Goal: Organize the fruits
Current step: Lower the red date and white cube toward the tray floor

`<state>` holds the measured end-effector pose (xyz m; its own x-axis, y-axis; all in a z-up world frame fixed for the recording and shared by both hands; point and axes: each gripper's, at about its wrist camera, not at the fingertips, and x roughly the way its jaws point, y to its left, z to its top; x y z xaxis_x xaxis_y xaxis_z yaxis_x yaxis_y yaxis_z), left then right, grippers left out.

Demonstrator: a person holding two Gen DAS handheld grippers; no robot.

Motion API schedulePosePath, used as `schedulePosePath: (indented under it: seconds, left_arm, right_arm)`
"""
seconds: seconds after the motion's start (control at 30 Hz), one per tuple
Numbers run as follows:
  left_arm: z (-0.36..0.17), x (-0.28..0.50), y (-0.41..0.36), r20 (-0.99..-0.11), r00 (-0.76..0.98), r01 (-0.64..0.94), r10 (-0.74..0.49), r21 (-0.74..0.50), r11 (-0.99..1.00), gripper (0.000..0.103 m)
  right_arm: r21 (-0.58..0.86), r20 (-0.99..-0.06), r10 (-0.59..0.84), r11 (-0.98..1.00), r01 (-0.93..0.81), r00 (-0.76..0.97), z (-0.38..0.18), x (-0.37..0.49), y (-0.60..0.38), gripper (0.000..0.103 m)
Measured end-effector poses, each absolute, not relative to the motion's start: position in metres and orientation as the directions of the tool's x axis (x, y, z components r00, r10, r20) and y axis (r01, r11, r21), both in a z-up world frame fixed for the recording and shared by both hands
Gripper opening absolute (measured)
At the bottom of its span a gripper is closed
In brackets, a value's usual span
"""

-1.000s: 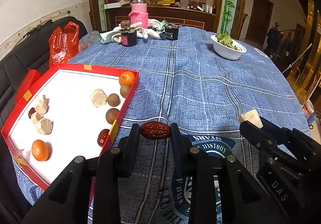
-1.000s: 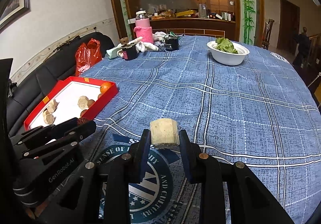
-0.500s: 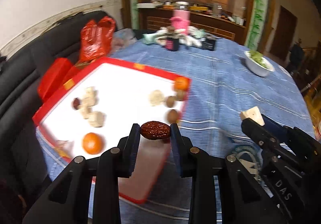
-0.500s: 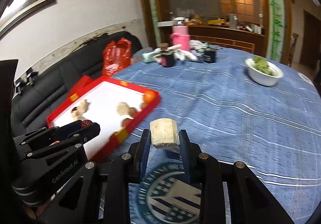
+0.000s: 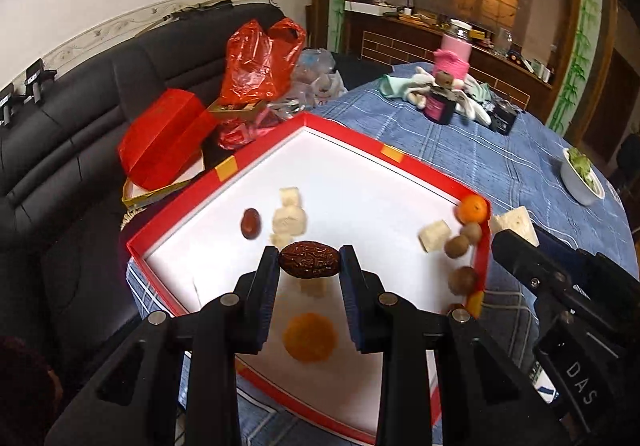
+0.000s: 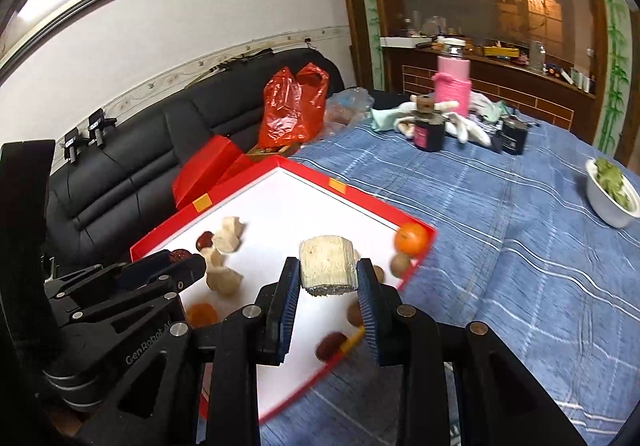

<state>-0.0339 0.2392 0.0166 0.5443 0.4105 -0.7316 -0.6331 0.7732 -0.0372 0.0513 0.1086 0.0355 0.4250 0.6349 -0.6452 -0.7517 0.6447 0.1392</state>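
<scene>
While the left hand-held gripper [image 5: 309, 264] clamps a wrinkled red date [image 5: 309, 265] above the red tray [image 5: 400, 156], the right hand-held gripper [image 6: 328, 278] grips a pale cut chunk [image 6: 327, 266] over the same tray. Two oranges [image 5: 473, 209], brown round fruits and more pale chunks lie inside it, on the blue-clothed surface [image 6: 520, 226].

Wrinkled red date [image 5: 309, 264] and pale ridged chunk [image 6: 327, 266] held above the red-rimmed tray [image 5: 424, 172]
</scene>
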Motion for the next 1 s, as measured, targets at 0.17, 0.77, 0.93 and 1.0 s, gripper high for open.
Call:
schedulePosePath:
  seconds: [0.17,0.77,0.93,1.0]
  left_arm:
    - [0.018,-0.034,0.247,-0.731,0.549,-0.637,0.406,-0.052,0.769,0.028]
    - [0.018,-0.028,0.256,-0.731,0.544,-0.646,0.411,-0.053,0.762,0.028]
    - [0.021,-0.027,0.256,-0.725,0.55,-0.644,0.416,-0.051,0.763,0.028]
    - [0.021,-0.026,0.257,-0.726,0.55,-0.643,0.413,-0.052,0.764,0.028]
  right_arm:
    - [0.13,-0.653,0.632,0.637,-0.76,0.419,0.034,0.055,0.125,0.029]
    - [0.088,-0.689,0.593,0.639,-0.764,0.416,0.024,0.058,0.149,0.029]
    - [0.083,-0.685,0.594,0.64,-0.764,0.422,0.026,0.058,0.151,0.029]
    - [0.079,-0.684,0.593,0.64,-0.765,0.425,0.027,0.058,0.152,0.029]
